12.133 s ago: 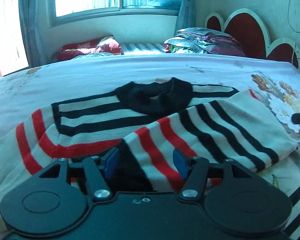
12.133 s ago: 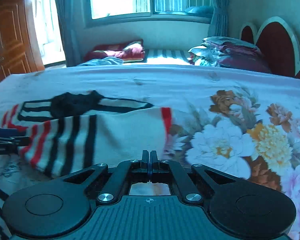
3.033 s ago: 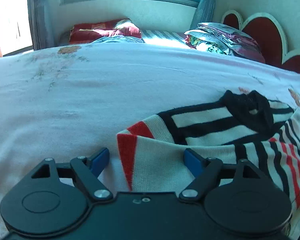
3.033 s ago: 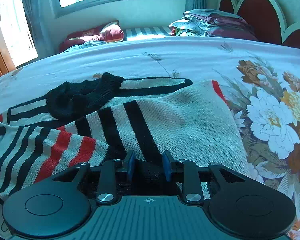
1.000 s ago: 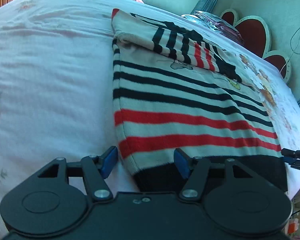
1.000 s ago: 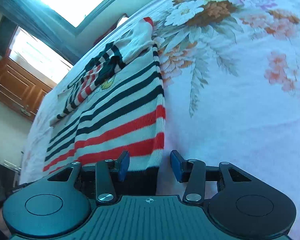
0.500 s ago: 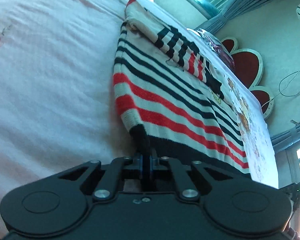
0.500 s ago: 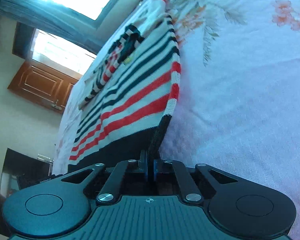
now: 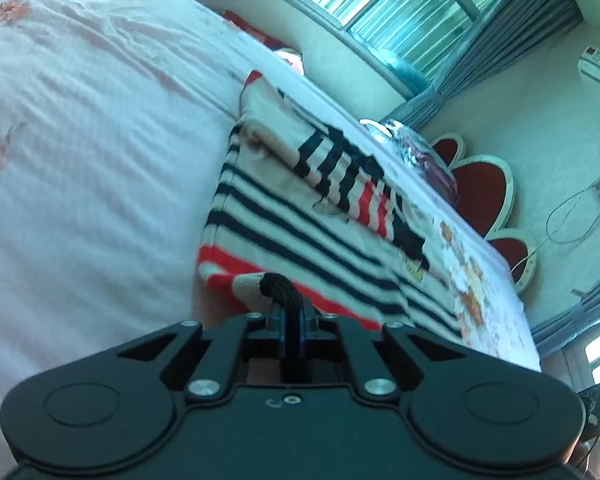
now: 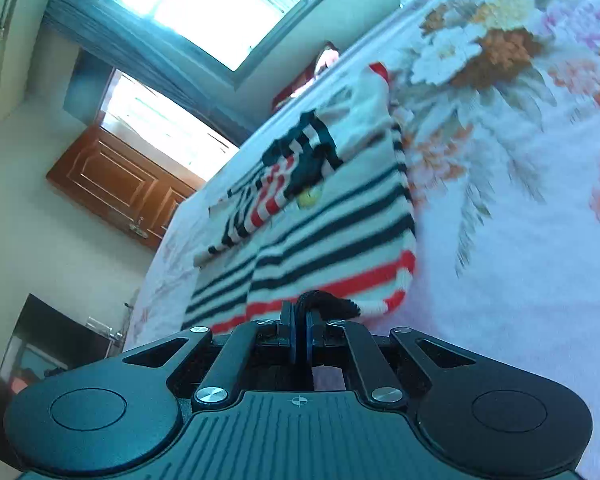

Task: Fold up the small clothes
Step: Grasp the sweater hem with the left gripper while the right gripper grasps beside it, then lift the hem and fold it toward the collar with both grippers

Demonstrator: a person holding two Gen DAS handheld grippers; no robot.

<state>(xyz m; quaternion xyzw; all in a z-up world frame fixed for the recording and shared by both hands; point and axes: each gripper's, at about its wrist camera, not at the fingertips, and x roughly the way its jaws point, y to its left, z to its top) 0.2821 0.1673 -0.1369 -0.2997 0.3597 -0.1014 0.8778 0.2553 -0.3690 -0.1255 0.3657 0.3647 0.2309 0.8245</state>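
Striped sweater (image 9: 300, 216) lies flat on the bed (image 9: 80, 140), body spread out, sleeves folded across its upper part near the far end. Stripes run black, white and red; the hem (image 9: 282, 288) is a black band. Left tongs (image 9: 290, 330) are fully closed, pads pinching the black hem at the sweater's left corner; the pinched corner stands up off the bedspread and curls over the tips, with a red stripe bunched just behind it. Right tongs (image 10: 300, 338) are likewise closed tight on the black hem at the opposite corner, that corner also raised, fabric folding back on itself beside the tips. Rest of the sweater (image 10: 332, 208) lies on the bed in the right wrist view, the folded sleeves (image 10: 296, 160) crossing it toward the collar end. Bedspread is pale with a large flower print (image 10: 492, 52) to the right of the sweater. Both views are strongly tilted. Background: window with curtains (image 9: 400, 12), red scalloped headboard (image 9: 484, 196), stack of bedding (image 9: 424, 152) by the headboard, wooden door (image 10: 120, 184). Some motion blur on the stripes in both views.
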